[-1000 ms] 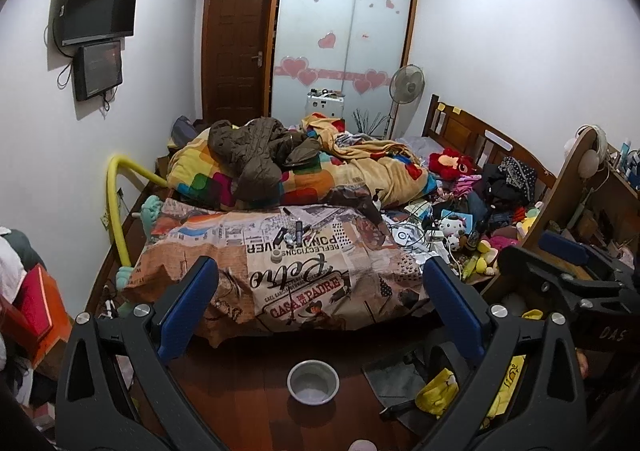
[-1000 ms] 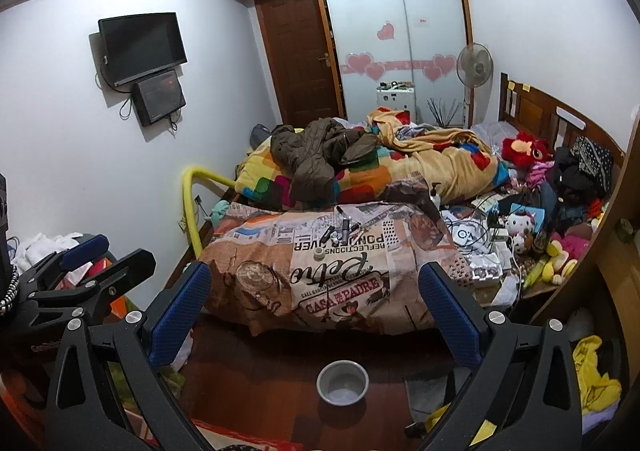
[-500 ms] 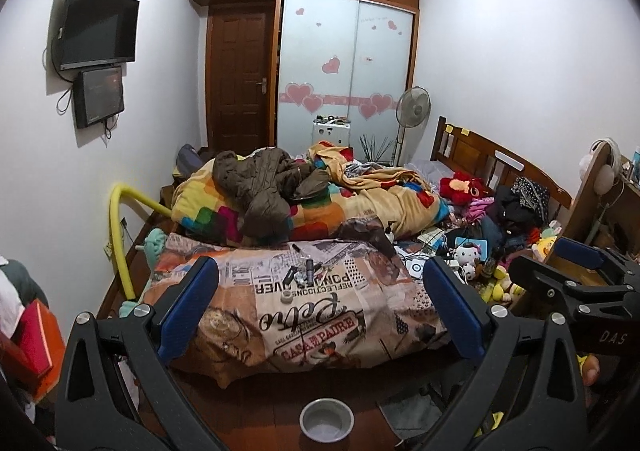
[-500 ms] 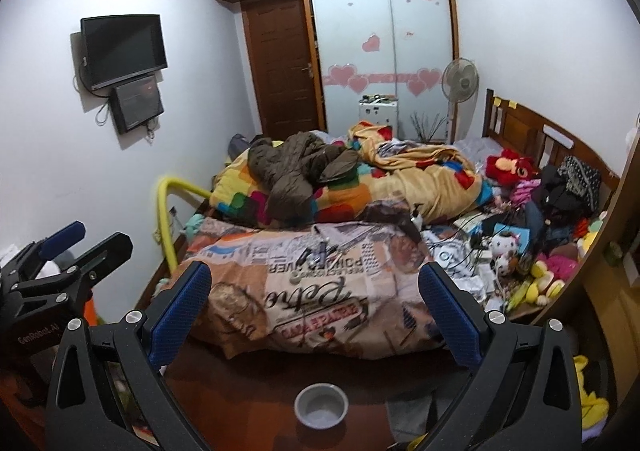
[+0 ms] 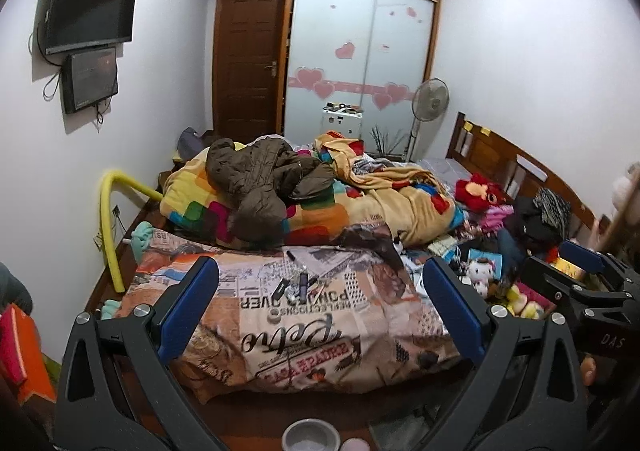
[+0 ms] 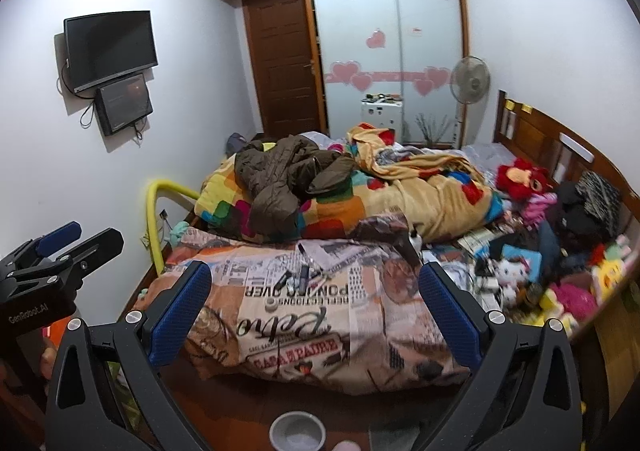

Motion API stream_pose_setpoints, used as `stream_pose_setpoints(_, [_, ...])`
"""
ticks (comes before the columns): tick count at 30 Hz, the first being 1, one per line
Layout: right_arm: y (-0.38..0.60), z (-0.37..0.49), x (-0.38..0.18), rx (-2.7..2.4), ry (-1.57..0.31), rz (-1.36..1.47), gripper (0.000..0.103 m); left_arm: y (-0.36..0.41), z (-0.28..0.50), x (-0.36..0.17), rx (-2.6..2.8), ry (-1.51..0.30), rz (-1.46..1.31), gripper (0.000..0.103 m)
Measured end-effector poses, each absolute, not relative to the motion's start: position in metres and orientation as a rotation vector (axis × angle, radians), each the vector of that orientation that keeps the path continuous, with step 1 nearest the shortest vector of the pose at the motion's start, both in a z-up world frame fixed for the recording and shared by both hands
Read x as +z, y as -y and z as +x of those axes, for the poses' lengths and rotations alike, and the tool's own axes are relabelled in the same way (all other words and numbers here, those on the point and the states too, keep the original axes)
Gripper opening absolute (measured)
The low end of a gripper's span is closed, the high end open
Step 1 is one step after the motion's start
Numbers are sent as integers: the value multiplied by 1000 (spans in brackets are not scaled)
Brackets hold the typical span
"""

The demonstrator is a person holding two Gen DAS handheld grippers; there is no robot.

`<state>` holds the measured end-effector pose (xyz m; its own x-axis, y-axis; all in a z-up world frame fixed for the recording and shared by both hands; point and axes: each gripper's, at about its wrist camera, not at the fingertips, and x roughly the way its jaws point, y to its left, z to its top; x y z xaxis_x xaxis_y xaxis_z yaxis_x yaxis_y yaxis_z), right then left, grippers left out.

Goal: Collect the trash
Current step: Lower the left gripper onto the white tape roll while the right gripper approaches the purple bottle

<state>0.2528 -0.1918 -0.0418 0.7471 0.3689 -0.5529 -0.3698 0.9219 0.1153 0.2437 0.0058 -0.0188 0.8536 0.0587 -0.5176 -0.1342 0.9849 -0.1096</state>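
The trash I can see is a bunch of small bits (image 5: pixel 298 285) lying on the printed quilt (image 5: pixel 304 335) at the foot of the bed: a dark tube, a thin stick & a little white ring (image 5: pixel 274 316) just in front of them. In the right view the same bits (image 6: pixel 300 279) sit mid-quilt, between my two blue pads. They're too small for me to tell what each one is.

My left gripper (image 5: pixel 320 303) is spread wide w/ nothing in it. It is up in the air in front of the bed, not touching the quilt. My right gripper (image 6: pixel 316 303) is spread just as wide & holds nothing too. From the left cam I see the right gripper's tip at the far right edge; from the right cam the left one pokes in at the far left.

Below both grippers, on the wood floor, stands a small grey bowl (image 5: pixel 311 434), near the foot of the bed.

Behind the quilt is a pile of bright blankets w/ a brown coat (image 5: pixel 260 179) on top. To the right the bed is full of soft toys (image 6: pixel 520 179) & clothes. A yellow foam tube (image 5: pixel 108 227) curves up on the left side. Farther back are a brown door (image 5: pixel 246 63), a closet w/ pink hearts (image 5: pixel 360 59), a fan (image 5: pixel 430 97) & a TV (image 5: pixel 90 9) on the left wall.
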Motion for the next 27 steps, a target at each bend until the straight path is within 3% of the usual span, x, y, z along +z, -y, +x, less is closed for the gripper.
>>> stream_pose_setpoints(11, [181, 346, -66, 482, -672, -71, 103, -20, 340, -46, 218, -550, -237, 103])
stream_pose_setpoints(13, [175, 360, -77, 480, -707, -80, 103, -26, 356, -58, 230, -581, -234, 99])
stream_pose_setpoints(15, [171, 376, -88, 485, -751, -80, 103, -33, 371, -75, 245, -617, -220, 94])
stream_pose_setpoints(27, [121, 432, -169, 435, -936, -5, 102, -96, 448, -194, 224, -868, -209, 92])
